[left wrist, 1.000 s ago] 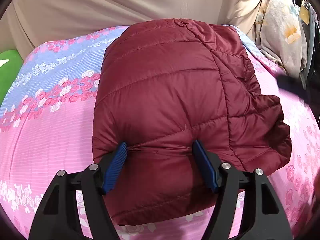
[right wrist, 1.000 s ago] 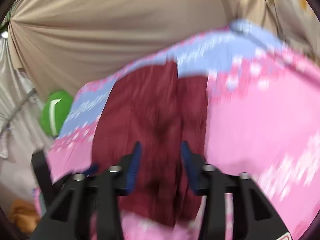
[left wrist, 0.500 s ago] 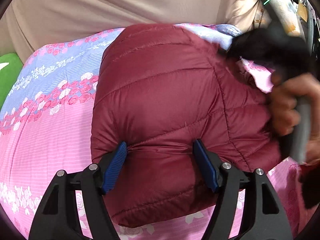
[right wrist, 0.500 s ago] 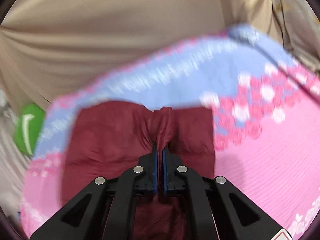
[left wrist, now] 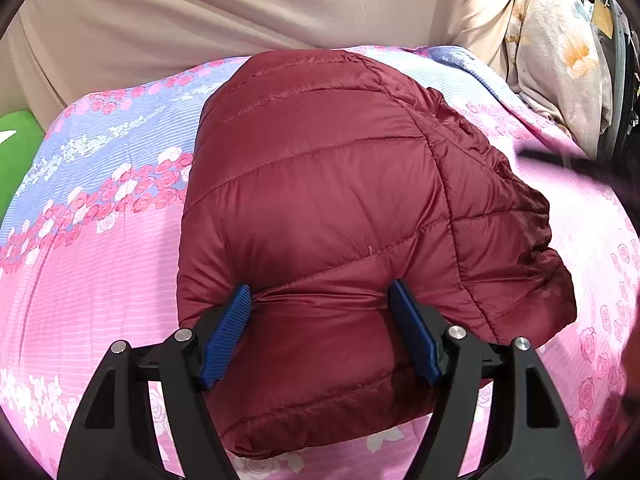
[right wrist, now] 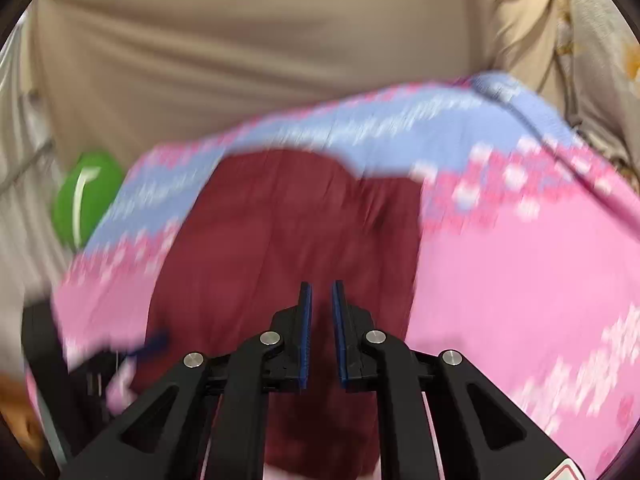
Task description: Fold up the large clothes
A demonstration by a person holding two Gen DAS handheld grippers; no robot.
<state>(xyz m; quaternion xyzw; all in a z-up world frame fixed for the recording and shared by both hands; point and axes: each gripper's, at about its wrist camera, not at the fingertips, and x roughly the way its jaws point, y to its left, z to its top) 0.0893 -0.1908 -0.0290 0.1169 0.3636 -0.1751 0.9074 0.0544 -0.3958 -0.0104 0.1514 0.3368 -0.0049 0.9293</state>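
A dark red quilted puffer jacket (left wrist: 340, 208) lies folded in a compact bundle on the pink and blue floral bedsheet (left wrist: 100, 264). My left gripper (left wrist: 320, 300) is open wide, its blue pads pressing down on the near part of the jacket, one on each side of a dent in the fabric. In the blurred right wrist view the jacket (right wrist: 280, 240) lies below my right gripper (right wrist: 321, 292), whose blue pads stand a narrow gap apart with nothing between them.
A beige curtain (left wrist: 240, 8) hangs behind the bed. A green object (left wrist: 16, 148) sits at the left edge, also in the right wrist view (right wrist: 86, 196). A floral cloth (left wrist: 560, 64) hangs at the far right. The left gripper (right wrist: 100, 356) shows blurred at lower left.
My right gripper came in, pinched a fold of the jacket, then let go and drew back. It has left the left wrist view. My left gripper stayed pressed on the jacket.
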